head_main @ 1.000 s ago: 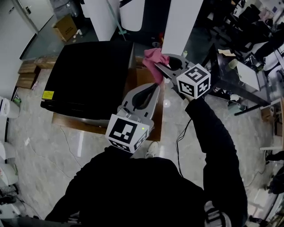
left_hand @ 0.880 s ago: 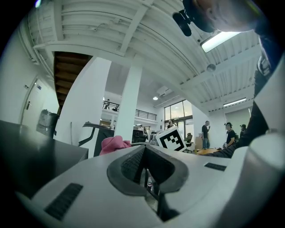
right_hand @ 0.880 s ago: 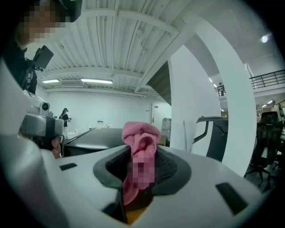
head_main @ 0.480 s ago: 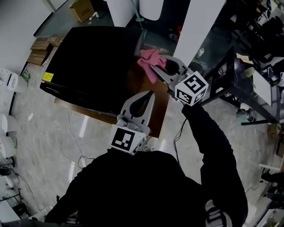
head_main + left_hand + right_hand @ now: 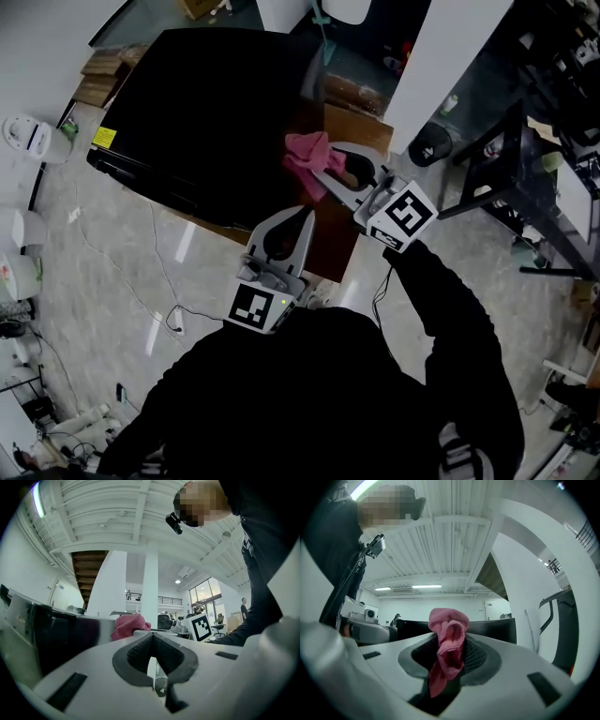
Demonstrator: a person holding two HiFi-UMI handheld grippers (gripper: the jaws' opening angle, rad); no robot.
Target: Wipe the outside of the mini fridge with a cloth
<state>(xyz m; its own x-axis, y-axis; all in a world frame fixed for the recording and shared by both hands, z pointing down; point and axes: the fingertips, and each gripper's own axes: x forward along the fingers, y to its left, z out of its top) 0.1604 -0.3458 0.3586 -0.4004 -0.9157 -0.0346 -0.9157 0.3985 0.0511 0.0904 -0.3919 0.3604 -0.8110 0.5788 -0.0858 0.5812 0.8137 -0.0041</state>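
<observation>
The black mini fridge point(image 5: 206, 103) stands on a low wooden base, seen from above at the upper left. My right gripper point(image 5: 322, 178) is shut on a bunched pink cloth point(image 5: 307, 153), held against the fridge's right side near its front corner. In the right gripper view the cloth point(image 5: 449, 639) hangs out between the jaws, with the fridge's dark top point(image 5: 497, 627) behind. My left gripper point(image 5: 305, 216) is shut on nothing, just below the cloth and to the right of the fridge. Its own view shows the cloth point(image 5: 129, 624) and the fridge point(image 5: 61, 634) ahead.
A cardboard box point(image 5: 354, 94) and a white pillar point(image 5: 441, 56) stand beyond the fridge. A black metal table frame point(image 5: 506, 159) is at the right. Cables point(image 5: 169, 314) trail over the marble floor, and white appliances point(image 5: 28, 136) sit at the left.
The right gripper has brought the pink cloth along the fridge's right side toward its front corner. The left gripper stays shut beside it. The head view has shifted.
</observation>
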